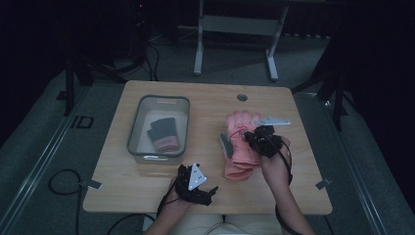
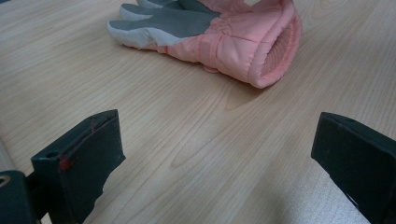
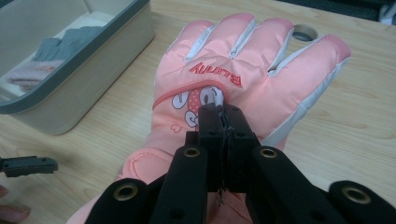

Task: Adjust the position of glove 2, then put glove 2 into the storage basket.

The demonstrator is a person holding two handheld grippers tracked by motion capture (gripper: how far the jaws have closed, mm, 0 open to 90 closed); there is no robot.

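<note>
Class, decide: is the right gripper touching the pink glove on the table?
Touching. In the right gripper view, the right gripper has its jaws shut together, pinching a fold of fabric on the back of the pink glove.

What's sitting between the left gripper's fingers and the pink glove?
Nothing: bare wooden table lies between the open left gripper and the pink glove, seen in the left gripper view.

Pink glove (image 3: 243, 88), grey palm, red lettering; grey-rimmed bin (image 1: 159, 100).
</note>
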